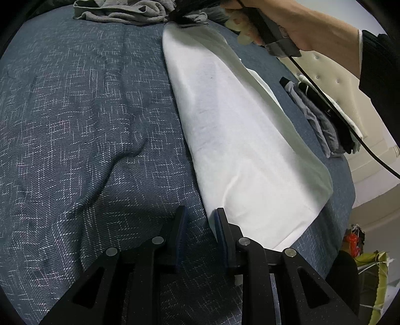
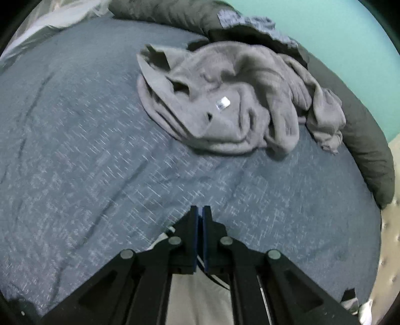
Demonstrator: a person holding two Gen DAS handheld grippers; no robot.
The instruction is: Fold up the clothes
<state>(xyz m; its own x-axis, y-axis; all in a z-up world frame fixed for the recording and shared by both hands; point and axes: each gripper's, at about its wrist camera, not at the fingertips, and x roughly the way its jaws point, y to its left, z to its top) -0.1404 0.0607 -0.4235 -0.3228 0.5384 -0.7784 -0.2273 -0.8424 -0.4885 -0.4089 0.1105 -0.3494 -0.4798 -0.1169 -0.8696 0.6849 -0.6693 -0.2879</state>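
Note:
A long white garment (image 1: 245, 140) lies stretched across the blue patterned bedspread (image 1: 87, 125). Its right edge is lifted off the bed. In the left wrist view my left gripper (image 1: 200, 217) is open at the garment's near corner, the cloth edge beside its right finger (image 1: 221, 225). At the far end a hand (image 1: 300, 27) holds my right gripper (image 1: 185, 21), shut on the garment's far end. In the right wrist view the right gripper (image 2: 200, 211) has its pads pressed together, and the white garment (image 2: 197, 295) hangs beneath it.
A crumpled grey garment (image 2: 225, 100) lies on the bedspread (image 2: 75, 150) ahead of the right gripper, also visible as a grey heap (image 1: 120, 12). A stack of folded clothes (image 1: 322, 120) sits by the cream tufted headboard (image 1: 325, 72). A dark bolster (image 2: 362, 140) lines the bed edge.

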